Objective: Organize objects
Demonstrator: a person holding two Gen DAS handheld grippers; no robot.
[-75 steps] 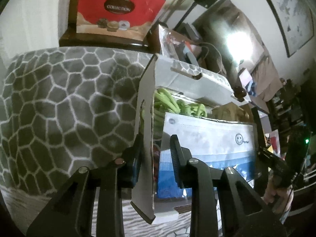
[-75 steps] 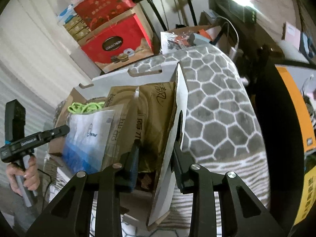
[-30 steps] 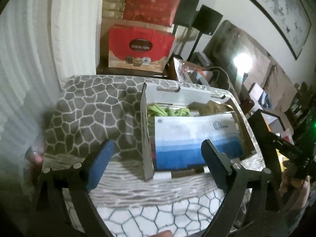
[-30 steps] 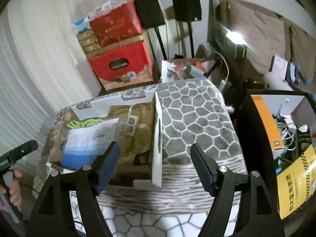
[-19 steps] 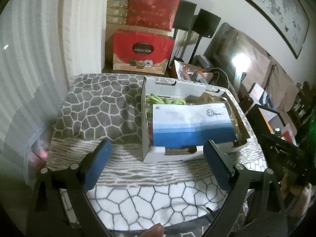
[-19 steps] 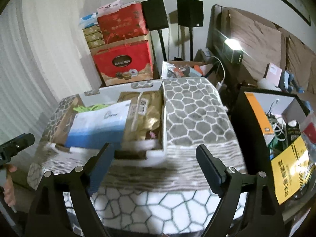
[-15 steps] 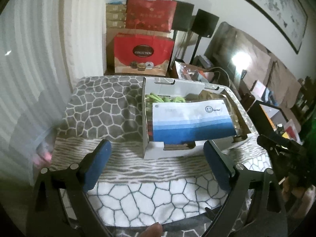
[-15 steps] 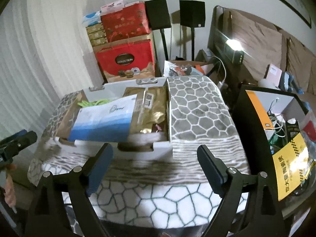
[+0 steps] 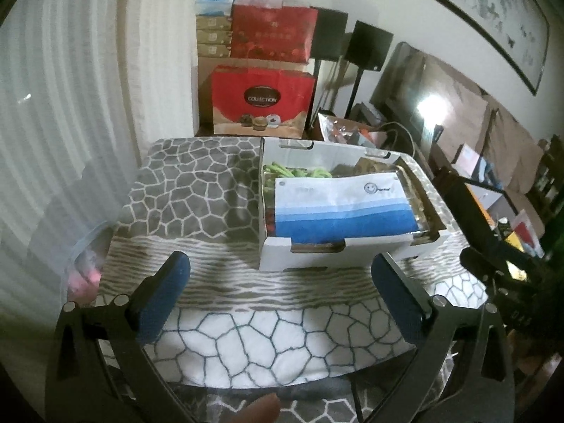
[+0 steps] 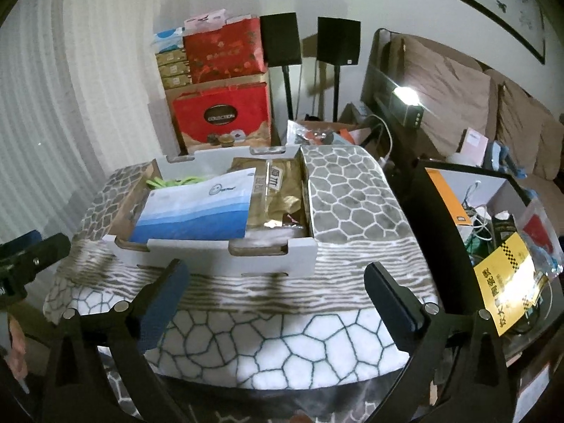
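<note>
While opening wide, left gripper (image 9: 280, 283) and right gripper (image 10: 275, 287) hold nothing, short of the box (image 10: 225, 252).

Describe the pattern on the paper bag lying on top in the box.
White paper bag with blue bands darkening downward; clearest in the left wrist view.

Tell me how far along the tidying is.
Looks nearly done: the cardboard box sits packed on the blanket, with the blue and white bag, brown bags and green cord inside. Both tongs, left and right, are opening with nothing between them. Nothing loose remains on the blanket.
</note>
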